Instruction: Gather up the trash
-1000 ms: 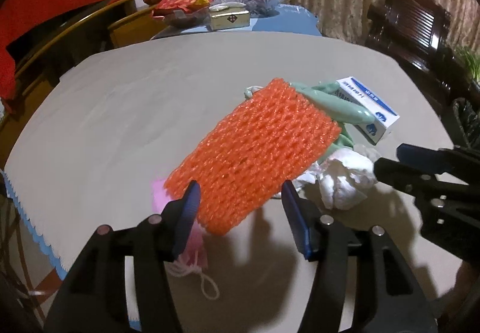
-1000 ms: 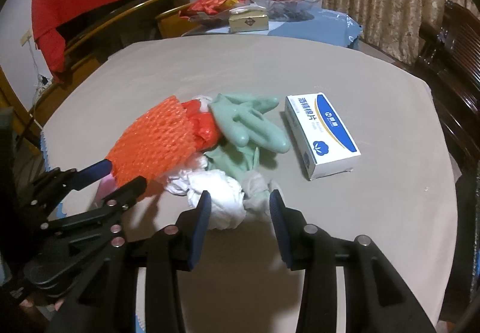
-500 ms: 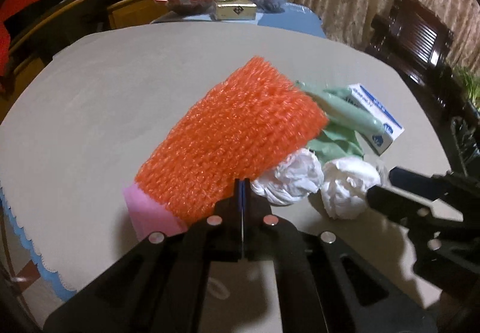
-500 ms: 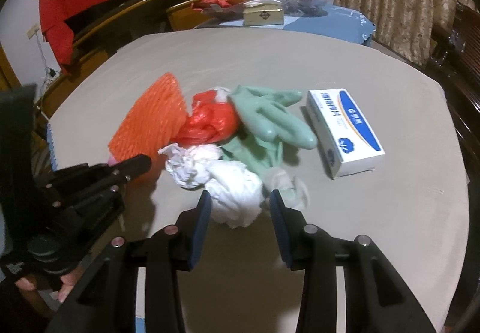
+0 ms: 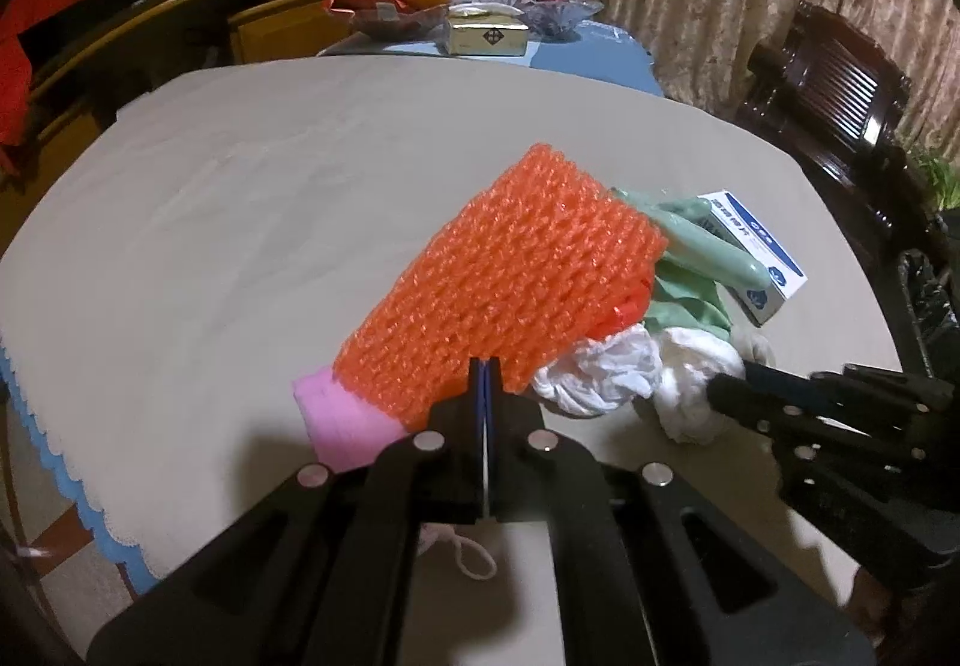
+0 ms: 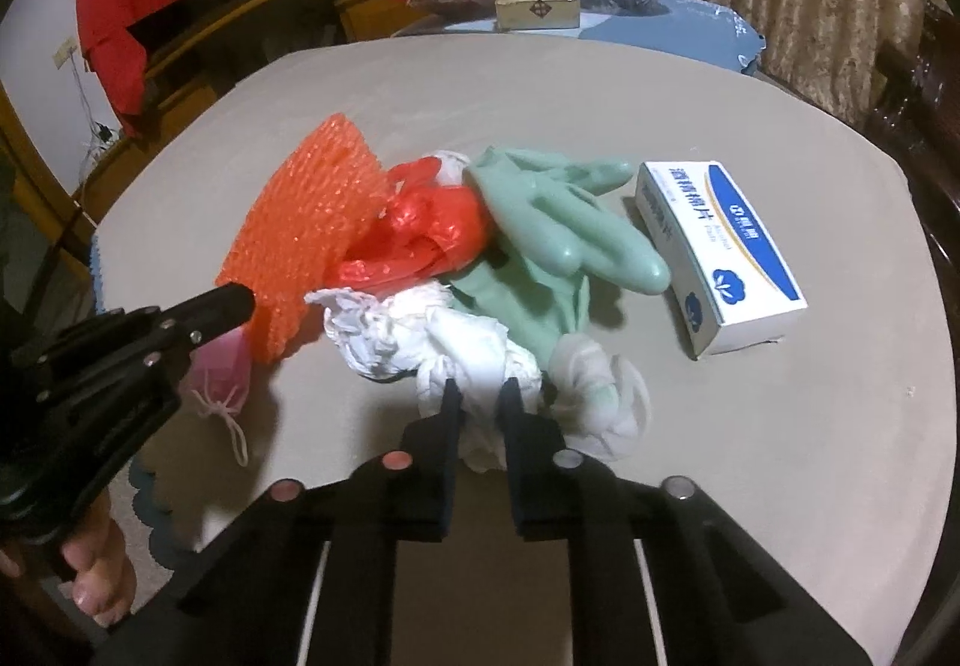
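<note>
Collection has barely begun: the left gripper (image 5: 485,384) is clamped on the orange foam net (image 5: 510,282), the right gripper (image 6: 480,408) is closing on a crumpled tissue (image 6: 474,360), seemingly pinching it, everything remaining mid-bench (image 6: 780,456).

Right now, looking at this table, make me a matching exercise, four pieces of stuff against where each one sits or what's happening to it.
1. orange foam net
2. white tissue wad
3. green rubber glove
4. blue and white box

A. lying alone at the right of the pile
B. pinched by the left gripper
C. sprawled mid-pile, fingers toward the box
D. between the closing jaws of the right gripper

Pairs: 1-B, 2-D, 3-C, 4-A
</note>
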The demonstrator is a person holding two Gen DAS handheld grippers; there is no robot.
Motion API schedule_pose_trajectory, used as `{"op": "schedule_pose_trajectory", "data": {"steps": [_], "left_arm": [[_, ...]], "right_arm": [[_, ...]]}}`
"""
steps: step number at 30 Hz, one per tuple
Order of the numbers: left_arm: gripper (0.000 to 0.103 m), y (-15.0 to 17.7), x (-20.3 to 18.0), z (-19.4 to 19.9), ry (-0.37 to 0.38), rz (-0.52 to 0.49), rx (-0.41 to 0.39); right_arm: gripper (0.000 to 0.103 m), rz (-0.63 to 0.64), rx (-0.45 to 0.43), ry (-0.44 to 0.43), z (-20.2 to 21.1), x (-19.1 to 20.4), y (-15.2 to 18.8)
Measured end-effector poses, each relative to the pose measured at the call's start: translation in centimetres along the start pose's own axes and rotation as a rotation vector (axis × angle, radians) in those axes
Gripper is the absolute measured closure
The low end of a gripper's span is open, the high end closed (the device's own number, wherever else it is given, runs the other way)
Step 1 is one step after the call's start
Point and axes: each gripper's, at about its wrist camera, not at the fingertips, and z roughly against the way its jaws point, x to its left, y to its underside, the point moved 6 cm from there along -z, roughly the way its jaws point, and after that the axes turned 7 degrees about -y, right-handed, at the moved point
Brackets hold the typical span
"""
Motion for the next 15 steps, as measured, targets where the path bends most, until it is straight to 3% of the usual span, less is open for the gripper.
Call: {"op": "schedule_pose_trajectory", "data": {"steps": [2,3,5,6,7,15], "left_arm": [[0.098,-0.3,0.1,-0.3,-0.004,0.0,0.006],[0.092,-0.4,0.2,-0.3,-0.004,0.002,0.009],[0.064,-0.1,1.1,0.4,-0.021,0.021,0.0],[0.043,0.2,1.4,0.9,-0.03,0.025,-0.008],[0.036,0.7,1.8,1.4,-0.045,0.026,-0.018],[0.036,4.3,2.7,0.6,-0.062,0.021,0.068]], "right_arm": [[0.091,-0.005,-0.003,-0.008,0.4,-0.1,0.0],[0.091,-0.006,-0.006,-0.011,0.6,-0.1,0.0],[0.091,-0.007,-0.015,-0.015,1.2,0.0,0.0],[0.091,-0.01,-0.019,-0.018,1.6,0.0,0.1],[0.091,-0.011,-0.022,-0.019,1.7,0.0,0.0],[0.091,-0.032,-0.034,-0.017,2.9,-0.6,0.5]]}}
